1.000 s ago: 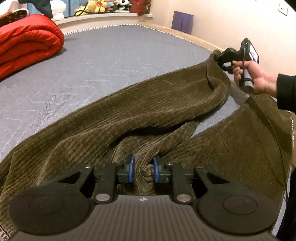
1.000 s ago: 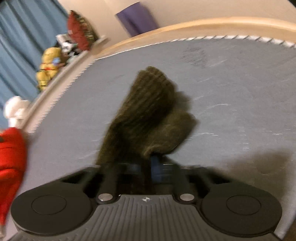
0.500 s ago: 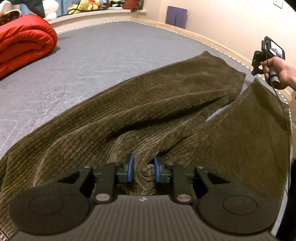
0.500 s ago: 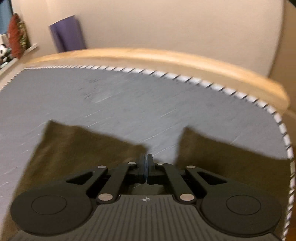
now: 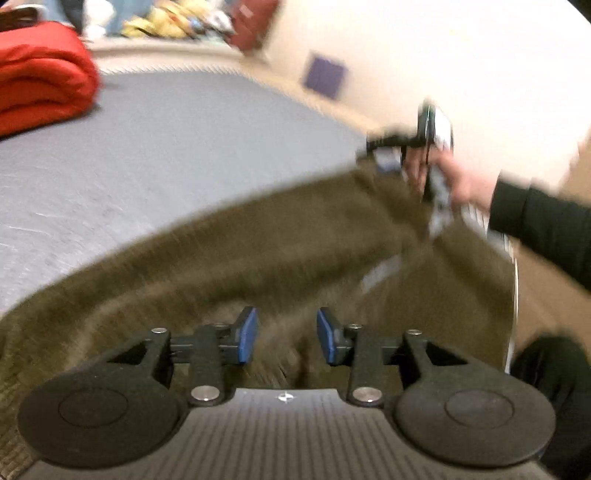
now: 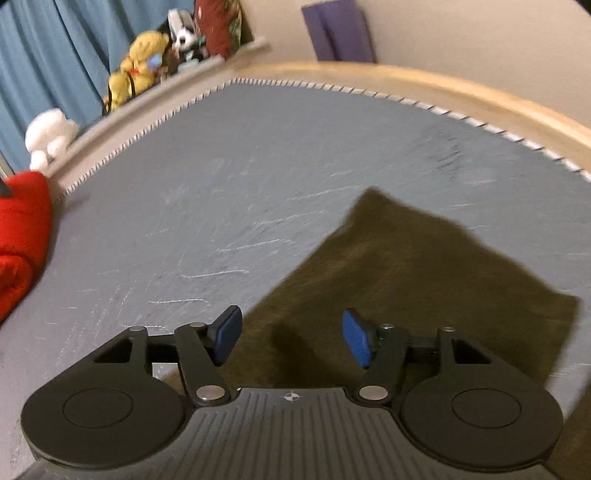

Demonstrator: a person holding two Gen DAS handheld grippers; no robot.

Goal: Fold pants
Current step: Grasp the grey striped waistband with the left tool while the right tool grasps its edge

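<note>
- Olive corduroy pants [image 5: 258, 251] lie spread across a grey mattress [image 5: 166, 147], one leg reaching toward the far edge, in the blurred left wrist view.
- The left gripper [image 5: 286, 334] hovers over the near end of the pants; its jaws have just been opening, and the blue pads [image 5: 246, 334] stand apart with cloth below them, not pinched.
- The right gripper [image 6: 290, 338] hangs above a pant leg's flat end [image 6: 424, 266]; its jaws have just been opening wide, and nothing sits between the pads.
- In the left wrist view, a hand [image 5: 461, 181] in a black sleeve [image 5: 535, 221] carries the right gripper near the far end of the pants; blur hides whether it touches the cloth.
- A folded red quilt [image 5: 40, 74] rests at the mattress's far left, well apart from the pants.
- Plush toys [image 6: 140, 66] line a ledge before a blue curtain [image 6: 55, 48]; a purple mat [image 6: 338, 31] leans on the wall behind the wooden bed frame [image 6: 424, 79].
</note>
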